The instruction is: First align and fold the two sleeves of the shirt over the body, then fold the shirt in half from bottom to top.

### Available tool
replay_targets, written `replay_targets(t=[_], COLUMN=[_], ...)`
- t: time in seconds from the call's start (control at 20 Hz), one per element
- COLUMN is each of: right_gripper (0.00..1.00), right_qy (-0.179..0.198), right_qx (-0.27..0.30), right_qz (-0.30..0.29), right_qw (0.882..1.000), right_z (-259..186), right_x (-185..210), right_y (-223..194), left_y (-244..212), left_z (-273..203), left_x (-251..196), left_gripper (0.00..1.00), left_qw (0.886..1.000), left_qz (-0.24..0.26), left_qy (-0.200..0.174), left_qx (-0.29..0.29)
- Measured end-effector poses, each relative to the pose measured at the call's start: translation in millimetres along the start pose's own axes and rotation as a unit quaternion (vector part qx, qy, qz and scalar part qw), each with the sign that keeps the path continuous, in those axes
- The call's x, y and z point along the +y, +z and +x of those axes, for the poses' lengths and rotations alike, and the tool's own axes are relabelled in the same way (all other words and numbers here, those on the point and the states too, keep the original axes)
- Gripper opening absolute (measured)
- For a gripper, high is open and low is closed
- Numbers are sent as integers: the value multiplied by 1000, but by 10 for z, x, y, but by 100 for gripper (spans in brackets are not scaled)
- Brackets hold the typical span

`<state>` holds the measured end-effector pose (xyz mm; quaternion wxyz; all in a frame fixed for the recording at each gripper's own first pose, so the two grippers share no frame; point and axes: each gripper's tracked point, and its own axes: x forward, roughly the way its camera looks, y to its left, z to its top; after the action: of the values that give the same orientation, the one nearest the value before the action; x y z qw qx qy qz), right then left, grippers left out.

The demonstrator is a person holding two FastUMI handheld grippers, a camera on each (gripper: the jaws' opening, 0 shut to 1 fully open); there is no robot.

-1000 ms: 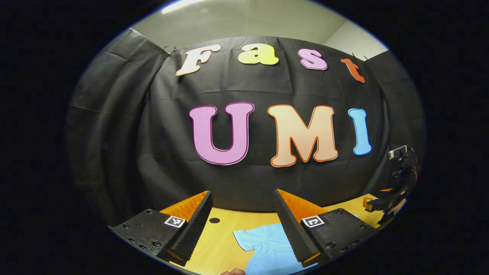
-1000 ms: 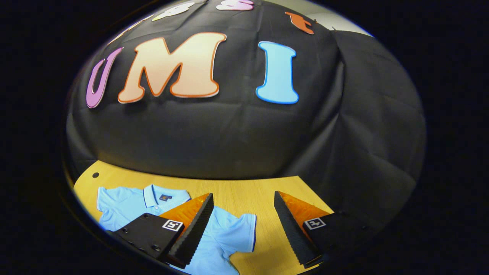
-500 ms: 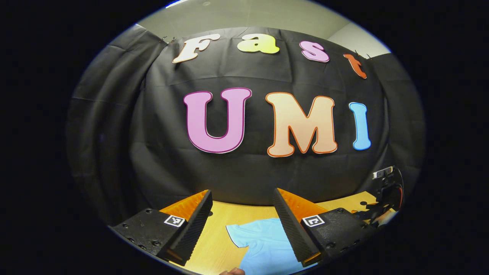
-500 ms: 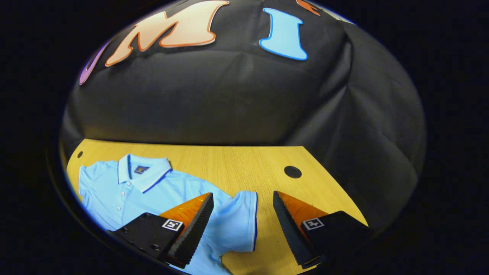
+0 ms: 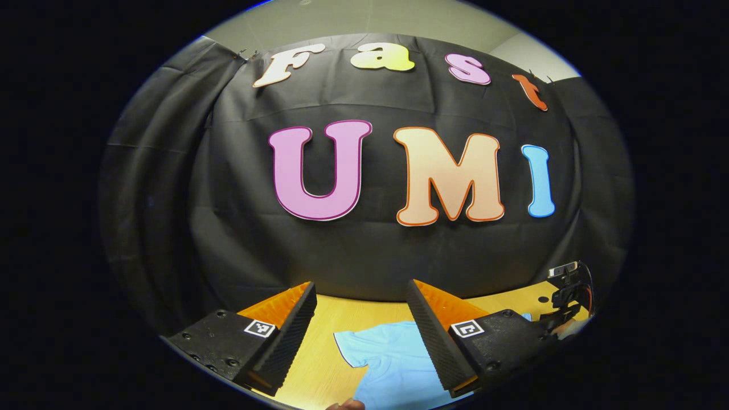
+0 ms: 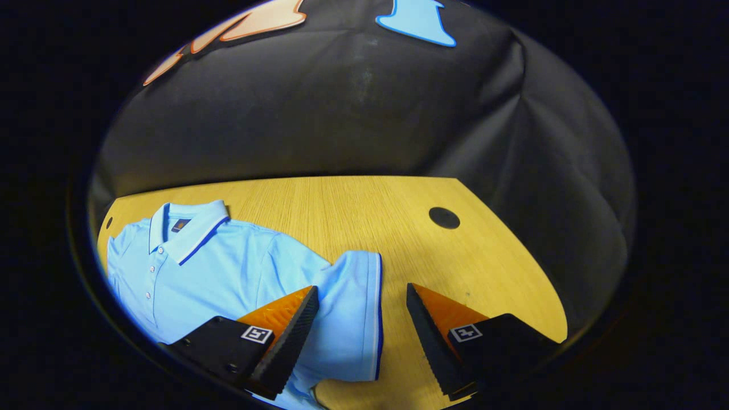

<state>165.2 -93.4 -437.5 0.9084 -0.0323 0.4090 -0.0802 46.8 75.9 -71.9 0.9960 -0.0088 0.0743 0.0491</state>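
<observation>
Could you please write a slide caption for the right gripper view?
Open right tool poised above the sleeve of a light-blue polo shirt lying flat on the wooden table.

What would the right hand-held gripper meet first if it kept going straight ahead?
Probably the shirt's sleeve, whose cuff edge lies between its open fingers, on the table. Depth is unclear.

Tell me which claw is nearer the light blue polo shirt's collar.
Right. The right claw hangs open over a sleeve, collar ahead to its left. The left claw hangs open over the other sleeve.
</observation>
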Motion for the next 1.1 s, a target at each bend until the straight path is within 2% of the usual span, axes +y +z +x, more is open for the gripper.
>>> replay_targets(t=[0.05, 0.1, 0.15, 0.2, 0.35, 0.45, 0.6, 0.7, 0.9, 0.95, 1.1], right_gripper=[100, 97, 100, 96, 73, 42, 2, 0, 3, 0, 2], right_qy=[3, 7, 19, 34, 44, 49, 51, 61, 90, 97, 123], right_qx=[-3, 3, 10, 16, 23, 25, 17, 6, -17, -19, -22], right_qz=[10, 18, 30, 48, 69, 70, 65, 68, 80, 83, 96], right_qw=[1000, 1000, 999, 998, 996, 996, 996, 996, 993, 992, 988], right_z=[14, 39, 48, 52, 74, 43, -30, -84, -263, -306, -435], right_x=[8, 16, 59, 105, 135, 152, 245, 353, 592, 650, 896], right_y=[-9, -16, -32, -43, -64, -71, -32, 37, 223, 247, 302], left_y=[1, -11, -14, -20, -37, -51, -70, -58, -92, -101, -139], left_z=[6, 14, 24, 21, 25, 22, 18, 13, 16, 11, 3], left_x=[-4, -4, -8, -10, -22, -25, -26, -8, 13, 13, 7], left_gripper=[96, 96, 96, 96, 96, 96, 96, 96, 96, 96, 96], left_qw=[1000, 1000, 1000, 1000, 1000, 1000, 1000, 1000, 1000, 1000, 1000], left_qz=[0, 0, -1, -1, -3, -6, -7, -8, -14, -17, -22], left_qy=[0, 0, 0, 0, -1, -2, -1, 0, 2, 1, -2], left_qx=[1, 1, 2, 3, 5, 7, 9, 8, 12, 13, 19])
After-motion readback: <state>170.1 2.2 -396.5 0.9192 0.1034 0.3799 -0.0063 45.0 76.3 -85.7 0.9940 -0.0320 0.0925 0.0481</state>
